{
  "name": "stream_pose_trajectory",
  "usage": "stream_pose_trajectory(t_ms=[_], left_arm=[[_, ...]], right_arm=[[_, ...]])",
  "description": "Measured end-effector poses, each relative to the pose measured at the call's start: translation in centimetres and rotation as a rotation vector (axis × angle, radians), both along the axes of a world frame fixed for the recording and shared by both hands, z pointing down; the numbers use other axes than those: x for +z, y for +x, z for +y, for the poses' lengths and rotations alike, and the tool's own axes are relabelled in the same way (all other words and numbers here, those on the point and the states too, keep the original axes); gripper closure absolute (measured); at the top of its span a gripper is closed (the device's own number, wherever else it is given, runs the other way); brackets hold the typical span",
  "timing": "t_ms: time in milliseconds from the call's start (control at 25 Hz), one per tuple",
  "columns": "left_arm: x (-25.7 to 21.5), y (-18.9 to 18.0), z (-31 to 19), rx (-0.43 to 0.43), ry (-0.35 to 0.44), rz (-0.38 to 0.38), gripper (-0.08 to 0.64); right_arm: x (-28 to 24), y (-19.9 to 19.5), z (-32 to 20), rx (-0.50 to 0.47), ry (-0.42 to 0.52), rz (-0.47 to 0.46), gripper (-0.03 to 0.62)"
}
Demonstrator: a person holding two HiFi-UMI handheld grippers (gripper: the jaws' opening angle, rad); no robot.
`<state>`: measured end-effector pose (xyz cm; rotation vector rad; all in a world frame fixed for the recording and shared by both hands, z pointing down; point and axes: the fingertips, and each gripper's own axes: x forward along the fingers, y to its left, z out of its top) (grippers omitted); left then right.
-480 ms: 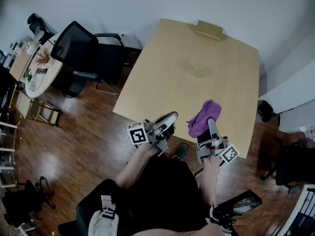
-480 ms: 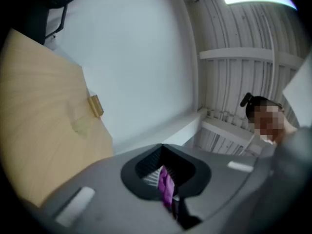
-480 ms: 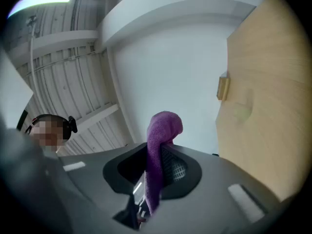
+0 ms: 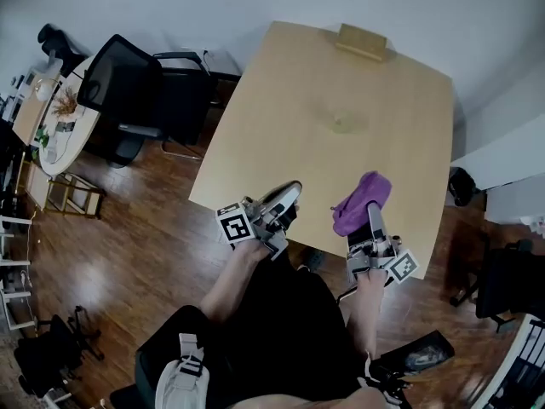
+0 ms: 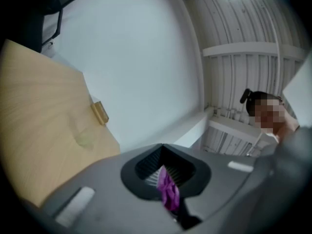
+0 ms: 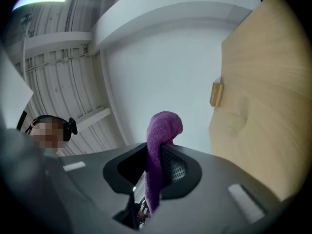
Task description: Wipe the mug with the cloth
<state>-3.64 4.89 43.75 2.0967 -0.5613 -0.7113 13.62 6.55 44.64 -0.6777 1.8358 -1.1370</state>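
Pinching the purple cloth, the right gripper is holding it over the table's near edge; soft and light, it is drooping over the jaws, so gripping a fuller bunch looks wiser. The left gripper is clamping a purple scrap; no mug is showing

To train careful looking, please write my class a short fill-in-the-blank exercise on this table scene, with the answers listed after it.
1. The cloth held up over the table is ____ in colour.
2. The gripper whose jaws are shut on the cloth is the person's ____ one.
3. The office chair standing beside the table is ____.

Missing words: purple; right; black.
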Motion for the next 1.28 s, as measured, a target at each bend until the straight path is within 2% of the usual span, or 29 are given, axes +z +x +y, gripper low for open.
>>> stream_pose_trajectory(t_ms=[120,240,400,640,800,960,1080,1160,1280], left_arm=[[0.1,-0.3,-3.5,0.002,0.034,-0.028,0.542],[-0.3,-1.3,-7.0,0.034,0.082,-0.051,0.488],[0.7,-1.4,-10.9,0.097,0.098,-0.076,0.399],[3.1,-0.5,-13.8,0.213,0.165,-0.172,0.387],[5.3,1.2,-15.0,0.271,0.164,-0.232,0.387],[8.4,3.1,-15.4,0.338,0.18,-0.356,0.387],[10.4,4.2,-16.6,0.361,0.191,-0.432,0.387],[12.0,4.7,-17.8,0.365,0.179,-0.485,0.387],[15.2,6.1,-19.2,0.4,0.142,-0.61,0.379]], right_arm=[[-0.3,0.2,-2.0,0.042,-0.008,0.032,0.529],[-1.4,-1.2,-4.7,0.061,0.001,0.057,0.529],[-2.1,-2.1,-7.9,0.091,-0.021,0.113,0.528],[-1.5,-3.8,-9.1,0.125,-0.095,0.174,0.528],[0.3,-3.7,-8.7,0.135,-0.158,0.195,0.529],[1.6,-3.1,-8.6,0.144,-0.199,0.198,0.529],[2.3,-2.8,-9.8,0.125,-0.191,0.18,0.528],[2.9,-2.7,-10.8,0.105,-0.176,0.152,0.529],[3.9,-1.9,-11.9,0.085,-0.165,0.101,0.528]])
